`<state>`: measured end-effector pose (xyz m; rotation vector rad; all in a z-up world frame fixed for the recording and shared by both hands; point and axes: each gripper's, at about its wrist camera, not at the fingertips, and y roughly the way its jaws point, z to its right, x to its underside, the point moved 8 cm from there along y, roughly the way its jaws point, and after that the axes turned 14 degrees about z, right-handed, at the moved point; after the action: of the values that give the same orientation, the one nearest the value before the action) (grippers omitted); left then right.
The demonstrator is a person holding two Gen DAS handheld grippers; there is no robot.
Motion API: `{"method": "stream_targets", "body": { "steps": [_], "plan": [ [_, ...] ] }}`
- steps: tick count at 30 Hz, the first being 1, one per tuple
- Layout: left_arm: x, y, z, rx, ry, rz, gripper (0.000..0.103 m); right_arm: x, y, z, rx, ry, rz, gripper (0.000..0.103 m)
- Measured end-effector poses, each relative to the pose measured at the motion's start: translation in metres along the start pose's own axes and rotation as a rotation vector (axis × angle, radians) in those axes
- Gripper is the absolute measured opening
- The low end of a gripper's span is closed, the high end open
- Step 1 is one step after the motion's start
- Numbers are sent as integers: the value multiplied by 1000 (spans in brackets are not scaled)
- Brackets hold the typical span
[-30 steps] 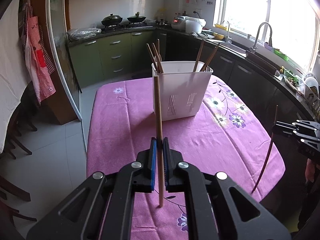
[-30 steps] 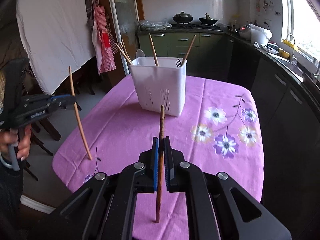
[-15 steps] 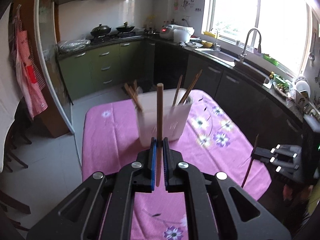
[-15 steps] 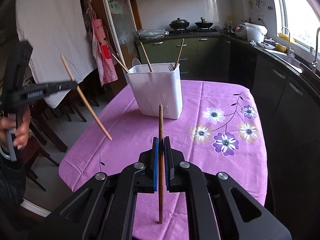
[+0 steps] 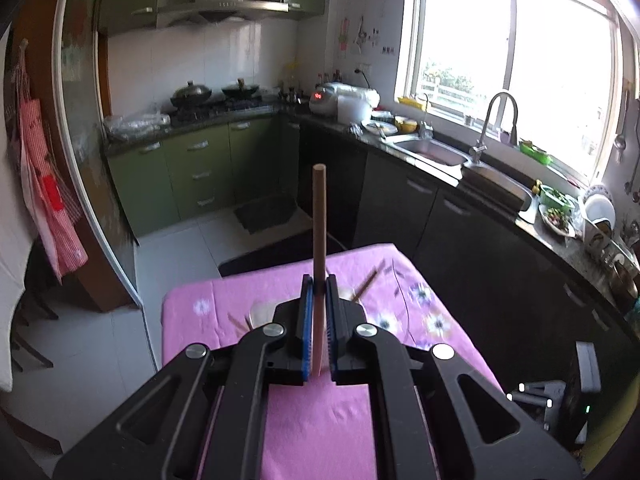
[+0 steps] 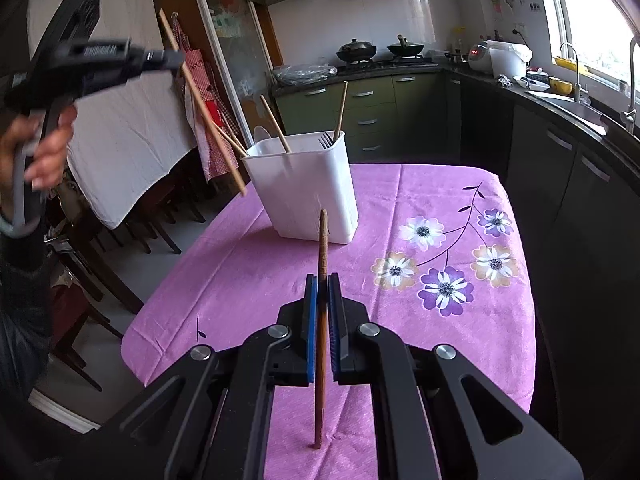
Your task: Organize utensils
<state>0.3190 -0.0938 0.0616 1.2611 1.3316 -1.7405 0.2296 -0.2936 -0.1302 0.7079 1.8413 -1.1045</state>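
I have lifted my left gripper (image 5: 318,322) well up in the last second: in its own view the white plastic utensil holder (image 6: 304,188) that filled the centre of the frame a second ago has dropped almost out of sight behind the jaws, and the kitchen cabinets now fill the middle. It stays clenched on a pale round wooden chopstick (image 5: 319,240), which stands upright in the centre of that frame. In the right wrist view that gripper (image 6: 176,58) sits at upper left, its chopstick (image 6: 200,102) slanting down with the lower tip just left of the holder's rim. I judge it high enough to go in next. My right gripper (image 6: 323,316) has barely shifted; it grips a darker brown wooden chopstick (image 6: 322,248) at lower centre, over the pink flowered tablecloth (image 6: 240,272), awaiting its turn.
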Motion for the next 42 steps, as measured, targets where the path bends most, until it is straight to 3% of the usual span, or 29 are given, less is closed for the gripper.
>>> {"method": "stream_targets", "body": {
  "steps": [4, 7, 15, 18, 19, 20, 22, 24, 28, 34, 38, 42],
  "plan": [
    [-23, 15, -5, -43, 12, 45, 6, 1, 2, 5, -6, 13, -3, 6],
    [-21, 37, -13, -86, 20, 38, 6, 2, 3, 9, -8, 24, -6, 6],
    [46, 95, -26, -95, 12, -124, 6, -4, 2, 8, -30, 41, 2, 6],
    [62, 97, -27, -99, 17, -135, 10, -14, -1, 5, -46, 43, 18, 6],
    [64, 94, -27, -103, 23, -126, 25, -18, -2, 4, -51, 43, 23, 6],
    [63, 88, -29, -108, 22, -98, 48, -26, -3, 1, -62, 40, 34, 6],
    [57, 73, -30, -136, 17, -17, 70, -40, -5, -4, -74, 29, 53, 6],
    [54, 46, -31, -189, 37, 87, 73, -66, -10, -13, -86, 1, 96, 6],
    [66, -2, -28, -240, 66, 203, 95, -125, -19, -30, -105, -57, 190, 6],
    [115, -58, -28, -304, 57, 257, 96, -219, -15, -50, -94, -105, 351, 6],
    [151, -80, -41, -343, 16, 231, 96, -251, 11, -50, -77, -86, 385, 6],
    [172, -91, -62, -357, -59, 204, 96, -254, 60, -40, -48, -58, 344, 6]
  ]
}}
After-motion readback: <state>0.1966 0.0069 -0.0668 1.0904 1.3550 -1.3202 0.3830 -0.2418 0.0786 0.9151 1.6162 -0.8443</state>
